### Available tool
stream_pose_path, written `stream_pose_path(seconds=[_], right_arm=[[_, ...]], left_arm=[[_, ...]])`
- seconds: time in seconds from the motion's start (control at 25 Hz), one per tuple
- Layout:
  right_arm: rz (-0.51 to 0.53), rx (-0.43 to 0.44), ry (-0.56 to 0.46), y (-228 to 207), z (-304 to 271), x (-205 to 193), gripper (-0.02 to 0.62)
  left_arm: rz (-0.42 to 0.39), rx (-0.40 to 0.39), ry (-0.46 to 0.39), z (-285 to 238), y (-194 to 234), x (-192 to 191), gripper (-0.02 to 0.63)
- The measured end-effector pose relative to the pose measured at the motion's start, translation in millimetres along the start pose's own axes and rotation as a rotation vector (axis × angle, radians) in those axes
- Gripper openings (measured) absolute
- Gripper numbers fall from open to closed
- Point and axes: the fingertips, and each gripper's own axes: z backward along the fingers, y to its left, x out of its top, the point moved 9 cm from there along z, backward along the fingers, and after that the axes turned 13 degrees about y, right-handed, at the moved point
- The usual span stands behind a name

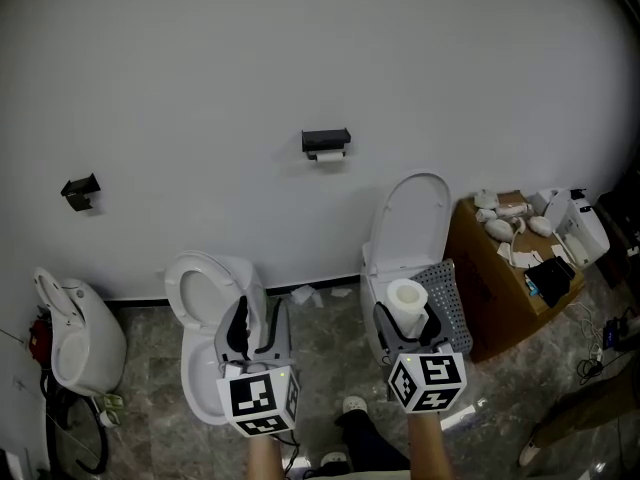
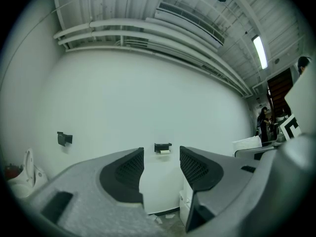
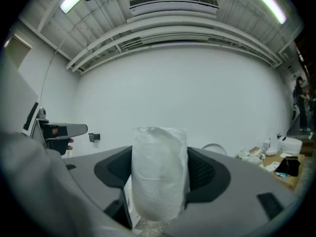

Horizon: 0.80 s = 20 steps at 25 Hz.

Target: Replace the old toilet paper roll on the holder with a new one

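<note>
A black paper holder (image 1: 326, 140) is fixed to the white wall, with the small, nearly spent old roll (image 1: 328, 155) under it. In the left gripper view, holder (image 2: 163, 146) and old roll (image 2: 164, 152) show far off between the jaws. My left gripper (image 1: 258, 320) is open and holds nothing; it hovers over a toilet well short of the wall. My right gripper (image 1: 408, 320) is shut on a full white new roll (image 3: 159, 172), which stands upright between the pads (image 3: 200, 169). The new roll (image 1: 407, 301) is below and to the right of the holder.
A second black holder (image 1: 80, 190) sits on the wall at left. Below are a toilet with its seat up (image 1: 205, 303), another with its lid raised (image 1: 410, 218), a white fixture (image 1: 72, 330) at far left, a grey perforated basket (image 1: 448, 298), a cluttered cardboard box (image 1: 495, 288) and paper scraps (image 1: 303, 294).
</note>
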Motion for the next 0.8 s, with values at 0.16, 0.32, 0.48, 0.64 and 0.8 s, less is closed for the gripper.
stream_pose_path(seconds=[0.16,0.32,0.48,0.64,0.8], right_arm=[[-0.004,0.003,0.006,-12,-28,5,0.308],[-0.004,0.018,0.012,-25,-70,14,0.308],[0.007,0.043,0.006,-40,-114,33,0.308],[0.020,0.063,-0.005,-59,-161,59,0.308],[0.032,0.081,-0.018,-79,-206,86,0.308]], left_arm=[[-0.008,0.007,0.006,-30,1,2,0.209],[-0.013,0.014,0.019,-70,3,5,0.209],[-0.012,0.034,0.017,-112,4,17,0.209],[-0.009,0.057,0.005,-159,5,36,0.209],[-0.011,0.071,-0.010,-206,2,57,0.209]])
